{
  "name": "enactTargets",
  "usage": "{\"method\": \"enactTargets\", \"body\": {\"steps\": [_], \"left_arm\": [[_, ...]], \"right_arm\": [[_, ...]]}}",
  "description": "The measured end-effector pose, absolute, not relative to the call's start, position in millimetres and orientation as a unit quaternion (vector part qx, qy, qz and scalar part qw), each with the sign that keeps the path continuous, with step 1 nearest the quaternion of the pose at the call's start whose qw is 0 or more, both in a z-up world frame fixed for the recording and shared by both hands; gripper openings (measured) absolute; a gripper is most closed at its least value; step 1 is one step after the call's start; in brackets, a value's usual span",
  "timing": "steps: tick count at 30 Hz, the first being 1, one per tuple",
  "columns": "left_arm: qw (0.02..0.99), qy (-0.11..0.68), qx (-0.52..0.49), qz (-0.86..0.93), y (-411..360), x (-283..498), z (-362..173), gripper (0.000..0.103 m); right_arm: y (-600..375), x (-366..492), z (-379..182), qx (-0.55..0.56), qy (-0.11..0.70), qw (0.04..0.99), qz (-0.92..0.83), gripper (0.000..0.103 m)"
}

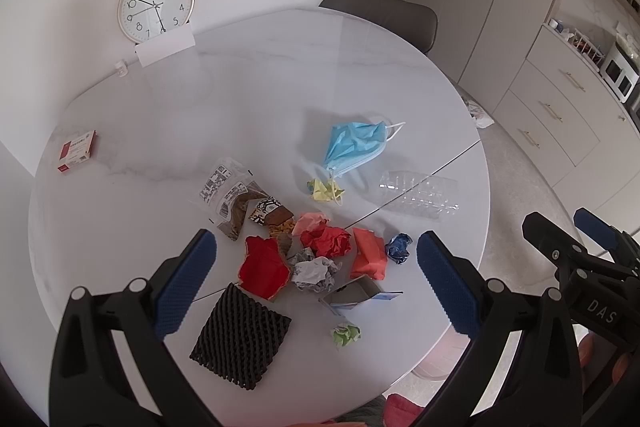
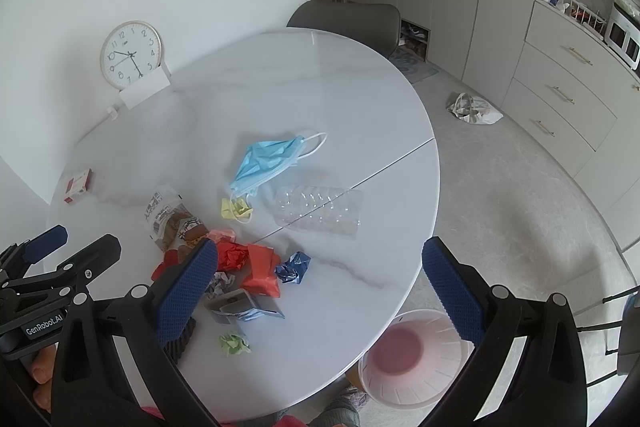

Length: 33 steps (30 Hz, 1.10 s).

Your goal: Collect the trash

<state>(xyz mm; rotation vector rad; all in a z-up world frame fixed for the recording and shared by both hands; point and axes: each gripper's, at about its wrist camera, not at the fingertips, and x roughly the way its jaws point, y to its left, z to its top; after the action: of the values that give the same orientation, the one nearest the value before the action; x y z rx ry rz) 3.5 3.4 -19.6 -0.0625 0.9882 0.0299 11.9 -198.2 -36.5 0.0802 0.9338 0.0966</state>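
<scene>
Trash lies scattered on the round white marble table: a blue face mask, a crushed clear bottle, a yellow paper ball, red crumpled papers, a blue ball, a green ball, a black foam net, snack wrappers and an open small box. My left gripper hovers open above the pile. My right gripper is open over the table's near edge.
A pink bin stands on the floor under the table's near right edge. A clock leans on the wall, a red box lies far left. A grey chair and a bag on the floor sit beyond.
</scene>
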Motion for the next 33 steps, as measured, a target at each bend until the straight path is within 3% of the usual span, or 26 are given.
{"method": "enactTargets", "body": {"steps": [15,33], "left_arm": [[0.874,0.485,-0.028,0.026,27.7,9.6,-38.0,0.096],[0.849,0.528,0.008,0.016,126.2,8.8,-118.1,0.096]], "right_arm": [[-175.8,51.0,-58.3,0.034,0.474,0.876,0.08,0.101],[-66.2,234.6,-188.2,-0.034,0.554,0.826,0.1,0.101]]}}
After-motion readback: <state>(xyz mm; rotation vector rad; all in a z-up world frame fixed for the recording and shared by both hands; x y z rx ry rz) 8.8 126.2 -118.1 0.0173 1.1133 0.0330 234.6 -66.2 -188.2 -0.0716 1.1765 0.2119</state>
